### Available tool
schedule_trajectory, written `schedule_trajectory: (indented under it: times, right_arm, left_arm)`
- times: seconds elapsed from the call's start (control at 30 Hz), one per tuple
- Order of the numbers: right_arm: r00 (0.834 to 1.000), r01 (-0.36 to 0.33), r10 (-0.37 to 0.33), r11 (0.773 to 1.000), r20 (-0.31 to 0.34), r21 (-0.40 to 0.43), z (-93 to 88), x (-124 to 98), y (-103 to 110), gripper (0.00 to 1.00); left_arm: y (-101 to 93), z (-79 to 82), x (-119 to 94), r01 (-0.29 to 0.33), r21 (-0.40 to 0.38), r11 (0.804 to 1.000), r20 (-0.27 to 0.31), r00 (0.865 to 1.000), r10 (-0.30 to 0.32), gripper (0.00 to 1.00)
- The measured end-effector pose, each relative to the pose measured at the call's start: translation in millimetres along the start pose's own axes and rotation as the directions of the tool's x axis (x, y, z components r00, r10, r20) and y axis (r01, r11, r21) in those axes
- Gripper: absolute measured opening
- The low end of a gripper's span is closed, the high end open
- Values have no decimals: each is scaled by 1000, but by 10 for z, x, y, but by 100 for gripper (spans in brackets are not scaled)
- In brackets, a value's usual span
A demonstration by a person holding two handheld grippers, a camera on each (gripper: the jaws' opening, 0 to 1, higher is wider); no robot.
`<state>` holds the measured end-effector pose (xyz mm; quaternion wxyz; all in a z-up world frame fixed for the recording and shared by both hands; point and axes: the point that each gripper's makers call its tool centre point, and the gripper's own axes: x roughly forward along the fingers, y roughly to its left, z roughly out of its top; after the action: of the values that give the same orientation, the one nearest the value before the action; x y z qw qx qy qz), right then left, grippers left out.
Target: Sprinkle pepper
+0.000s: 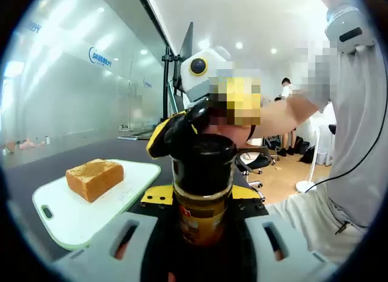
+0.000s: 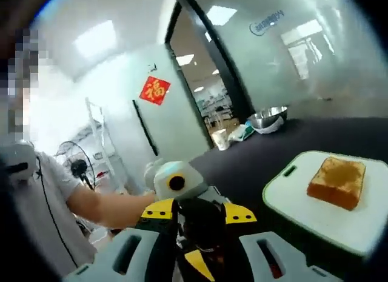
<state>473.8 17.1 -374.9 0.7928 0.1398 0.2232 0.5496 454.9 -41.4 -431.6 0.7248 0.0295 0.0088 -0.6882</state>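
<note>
Gripping the pepper jar [image 1: 202, 200] between its two pale fingers [image 1: 118, 239], your left gripper [image 1: 200, 245] holds it upright, long axis running straight up from the jaws, black cap [image 1: 203, 157] on top and the yellow-brown label facing the camera. Your right gripper [image 1: 182, 127] comes in from above and behind in the left gripper view, its black and yellow fingers wrapped on the cap; in the right gripper view those fingers [image 2: 206, 224] are closed around the dark cap [image 2: 203, 233] just in front of the lens, with the left gripper's pale body [image 2: 176, 182] directly beyond it. Beside the jar, on the dark tabletop [image 1: 73, 157], lies a white cutting board [image 1: 91, 203] with a green rim, carrying one slice of browned toast [image 1: 94, 177]; board and toast sit well apart from the jar, with nothing between them. Farther back on the tabletop you have a steel bowl [image 2: 270, 117] and a paper cup [image 2: 221, 138] near a glass wall. A red paper sign [image 2: 154, 90] hangs on the wall behind, a standing fan [image 2: 79, 167] is on the floor, and office chairs [image 1: 257, 164] stand beyond your sleeve [image 1: 354, 112].
</note>
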Motion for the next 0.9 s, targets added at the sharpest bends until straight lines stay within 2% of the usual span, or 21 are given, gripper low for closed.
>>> schedule_trajectory:
  times: [0.1, 0.13, 0.17, 0.23, 0.3, 0.4, 0.43, 0.47, 0.5, 0.53, 0.57, 0.7, 0.77, 0.83, 0.9]
  right_arm:
    - [1000, -9, 9, 997, -6, 77, -6, 4, -13, 23]
    - [1000, -2, 3, 985, -3, 172, 14, 1, -26, 23]
    - [1000, -12, 15, 974, -11, 226, 8, 9, -22, 23]
    - [1000, -2, 8, 963, -22, 270, 9, 4, -51, 23]
    - [999, -19, 27, 937, -18, 350, 19, 11, -54, 23]
    - [999, -53, 45, 857, 29, 513, 73, 10, -135, 21]
    - [999, 23, -33, 842, 9, 538, 31, -16, -318, 13]
    - [996, 82, -82, 856, -22, 511, -36, -22, -462, 2]
    - [999, 33, -33, 850, -9, 526, -20, -1, -393, 2]
    - [999, -45, 25, 867, 47, 496, 56, -1, -317, 3]
    - [1000, -12, 0, 860, 23, 510, 9, -6, -341, 3]
    - [997, -26, -12, 877, 74, 480, 67, -10, -339, 3]
    - [995, -37, -12, 881, 99, 471, 102, -19, -332, 6]
    - [993, -72, 23, 887, 112, 457, 129, -20, -263, 13]
    - [993, -75, 23, 889, 119, 451, 137, -36, -248, 20]
  left_arm:
    - [-5, 0, 3, 0, 1, 1000, -1, 1000, 0, 21]
    - [-9, 2, 4, 0, 2, 1000, -1, 1000, 0, 21]
    - [-12, 0, 4, 1, 3, 1000, -1, 1000, -1, 21]
    - [-16, 0, 8, 1, 7, 1000, -3, 1000, -1, 21]
    - [-18, 1, 10, 1, 9, 1000, -2, 1000, -1, 21]
    - [-30, -2, 15, 3, 14, 1000, -5, 1000, -3, 21]
    - [-78, 22, 19, 24, 47, 999, 3, 1000, -24, 21]
    - [-80, 2, 30, 8, 31, 999, -7, 1000, -8, 21]
    - [-55, 1, 37, 1, 27, 1000, -6, 1000, -1, 21]
    - [-52, 2, 26, 1, 26, 1000, -7, 1000, -1, 21]
    - [-55, 1, 25, 2, 27, 1000, -6, 1000, -2, 21]
    - [-53, 5, 17, 0, 21, 1000, -5, 1000, 0, 21]
    - [-56, 5, 16, 0, 19, 1000, -5, 1000, 0, 21]
    - [-54, 3, 15, -2, 17, 1000, -6, 1000, 2, 21]
    - [-44, 3, 20, -11, 11, 1000, -7, 1000, 11, 21]
